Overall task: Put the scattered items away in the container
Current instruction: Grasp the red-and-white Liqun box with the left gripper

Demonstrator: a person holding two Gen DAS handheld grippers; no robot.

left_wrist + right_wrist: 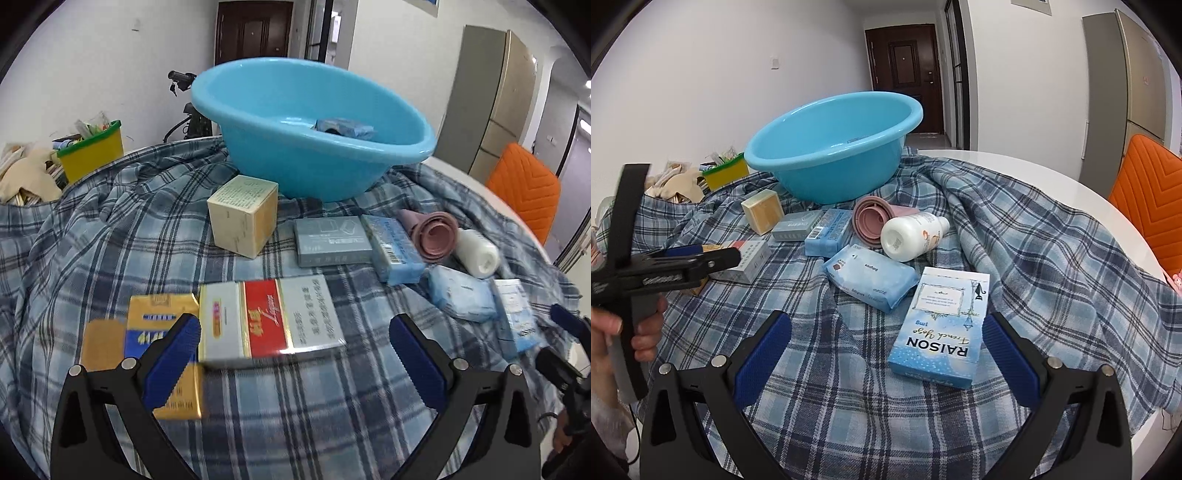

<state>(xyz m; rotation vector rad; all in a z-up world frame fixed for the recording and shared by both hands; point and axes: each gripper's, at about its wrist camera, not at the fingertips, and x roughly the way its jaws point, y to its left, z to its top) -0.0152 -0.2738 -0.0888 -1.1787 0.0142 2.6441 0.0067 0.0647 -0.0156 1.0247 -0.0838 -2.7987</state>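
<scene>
A blue basin (310,147) (831,147) stands at the back of the plaid cloth, with a blue packet (343,128) inside. My left gripper (295,332) is open just before a white and red carton (269,319), beside a gold pack (155,332). My right gripper (886,332) is open, with the pale blue RAISON box (942,325) lying between its fingers, untouched. A cream box (243,214), grey box (330,240), blue box (395,247), pink cups (875,218), white bottle (912,232) and wipes pack (871,277) lie scattered.
The plaid cloth (1015,240) covers a round white table (1052,173). An orange chair (1148,199) stands at the right. A yellow bin (92,151) and clutter sit at the back left. A person's hand (646,328) holds the left gripper's handle.
</scene>
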